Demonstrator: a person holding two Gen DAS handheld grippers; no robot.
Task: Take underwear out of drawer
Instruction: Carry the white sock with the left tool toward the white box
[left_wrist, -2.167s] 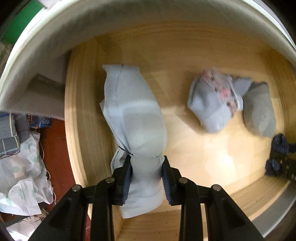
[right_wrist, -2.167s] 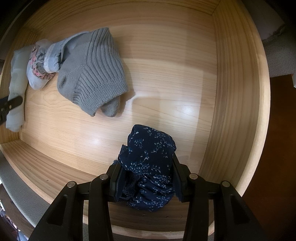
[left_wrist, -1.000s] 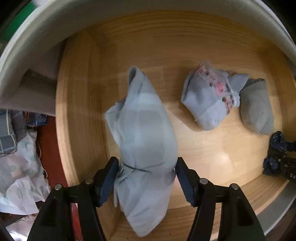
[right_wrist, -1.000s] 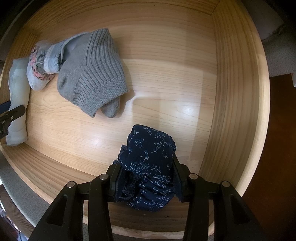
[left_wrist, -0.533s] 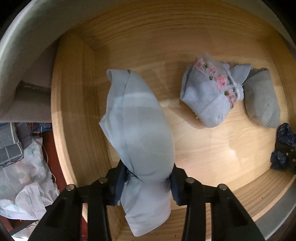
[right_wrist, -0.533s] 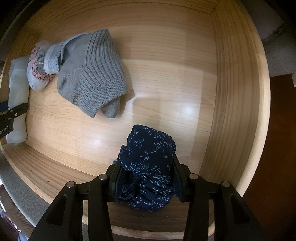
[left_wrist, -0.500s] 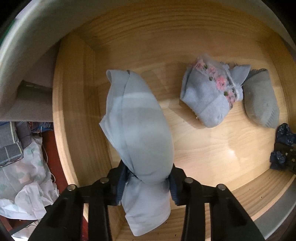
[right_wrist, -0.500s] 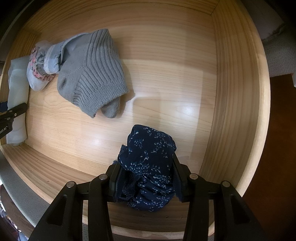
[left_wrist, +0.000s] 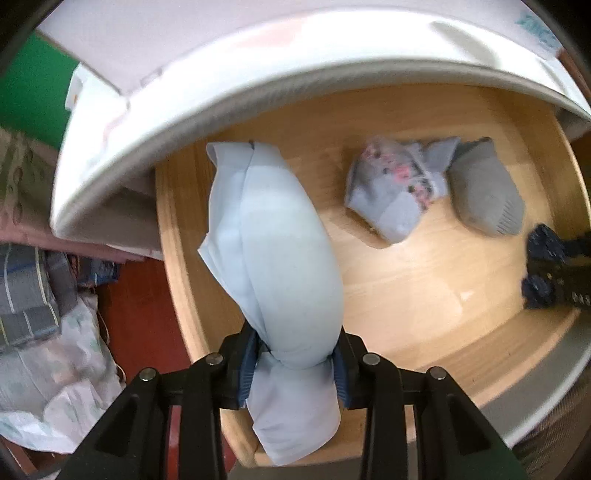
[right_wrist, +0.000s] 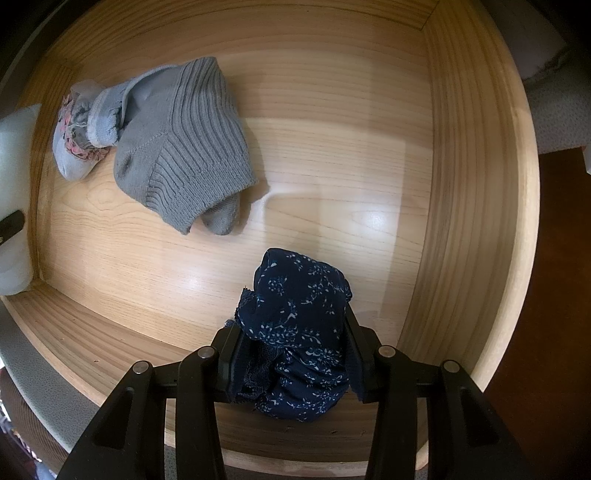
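In the left wrist view my left gripper (left_wrist: 293, 363) has its jaws closing, and the blue pads pinch a rolled pale blue underwear (left_wrist: 280, 251) that hangs lifted over the left end of the wooden drawer (left_wrist: 424, 295). In the right wrist view my right gripper (right_wrist: 291, 363) is shut on a dark blue flowered underwear (right_wrist: 299, 306) near the drawer's front wall (right_wrist: 110, 343). That dark bundle (left_wrist: 543, 243) also shows at the right edge of the left view.
A grey ribbed garment (right_wrist: 184, 147) and a grey piece with pink flower trim (right_wrist: 77, 147) lie on the drawer floor at the back left. A white cabinet top (left_wrist: 258, 74) overhangs the drawer's back. Clothes (left_wrist: 44, 332) lie on the red floor to the left.
My left gripper closed its wide jaws onto the pale blue underwear, then rose with it, so the white cabinet top fills more of the view. The right gripper kept still.
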